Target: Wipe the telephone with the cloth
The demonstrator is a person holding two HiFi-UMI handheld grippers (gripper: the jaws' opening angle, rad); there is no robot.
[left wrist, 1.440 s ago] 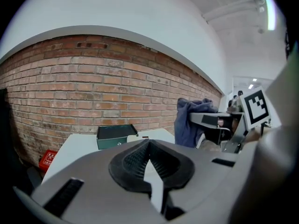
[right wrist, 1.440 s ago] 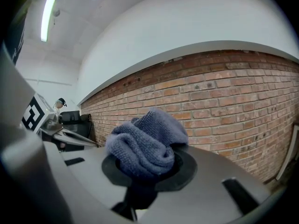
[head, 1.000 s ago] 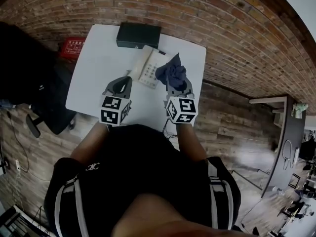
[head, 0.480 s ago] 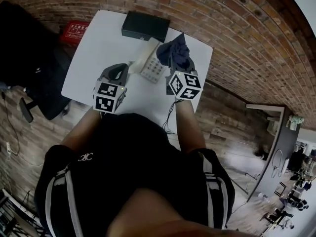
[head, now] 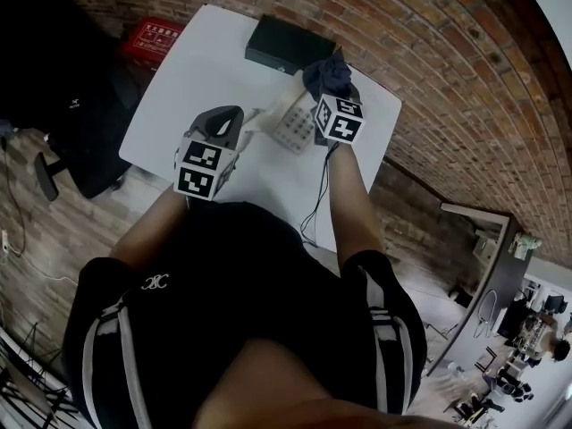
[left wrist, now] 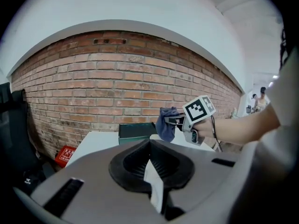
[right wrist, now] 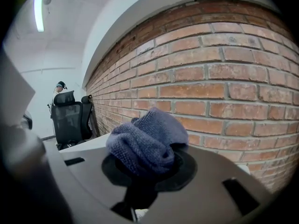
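The white telephone (head: 291, 125) lies on the white table (head: 197, 79), just in front of a black box. My right gripper (head: 331, 92) hangs over the phone's far right end, shut on a bunched dark blue cloth (head: 325, 75). That cloth (right wrist: 147, 141) fills the right gripper view, clamped in the right gripper (right wrist: 150, 168). The left gripper view also shows the right gripper (left wrist: 179, 121) holding the cloth (left wrist: 166, 125) in the air. My left gripper (head: 229, 121) sits just left of the phone, with nothing gripped. The left gripper (left wrist: 150, 146) shows its jaws together, only a thin white slit between them.
A black box (head: 288, 45) stands at the table's far edge against the brick wall, and appears again as the box (left wrist: 135, 130). A red case (head: 161, 36) lies on the floor at the left. A black office chair (head: 63, 105) stands beside the table. A cable (head: 315, 204) hangs off the near edge.
The right gripper has carried the cloth away from me, from the phone's near side to over its far end. The left gripper has stayed beside the phone.
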